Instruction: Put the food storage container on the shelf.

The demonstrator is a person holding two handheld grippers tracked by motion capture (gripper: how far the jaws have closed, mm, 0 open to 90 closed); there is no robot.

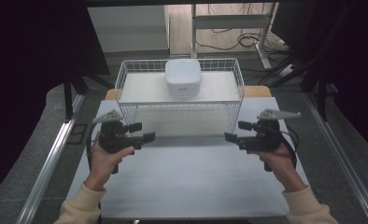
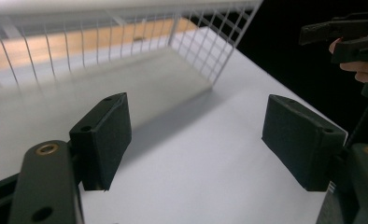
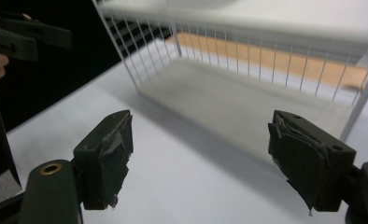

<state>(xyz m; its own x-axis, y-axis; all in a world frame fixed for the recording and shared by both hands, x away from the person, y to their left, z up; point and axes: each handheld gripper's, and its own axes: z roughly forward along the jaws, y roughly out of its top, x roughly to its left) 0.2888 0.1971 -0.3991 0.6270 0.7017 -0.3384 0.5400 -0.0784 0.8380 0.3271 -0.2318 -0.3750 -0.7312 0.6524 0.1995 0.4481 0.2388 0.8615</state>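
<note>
Jaws stand wide apart and empty on both the left gripper (image 1: 142,132) and right gripper (image 1: 238,131), so each should, I judge, meet the wire basket (image 1: 180,95), at the table's (image 1: 182,186) far edge, evenly at its near corners.

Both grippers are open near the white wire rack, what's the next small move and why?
Probably bring the left gripper and right gripper inward toward the white wire rack: both stand open and empty beside its front corners, while the white rounded container sits on top.
</note>
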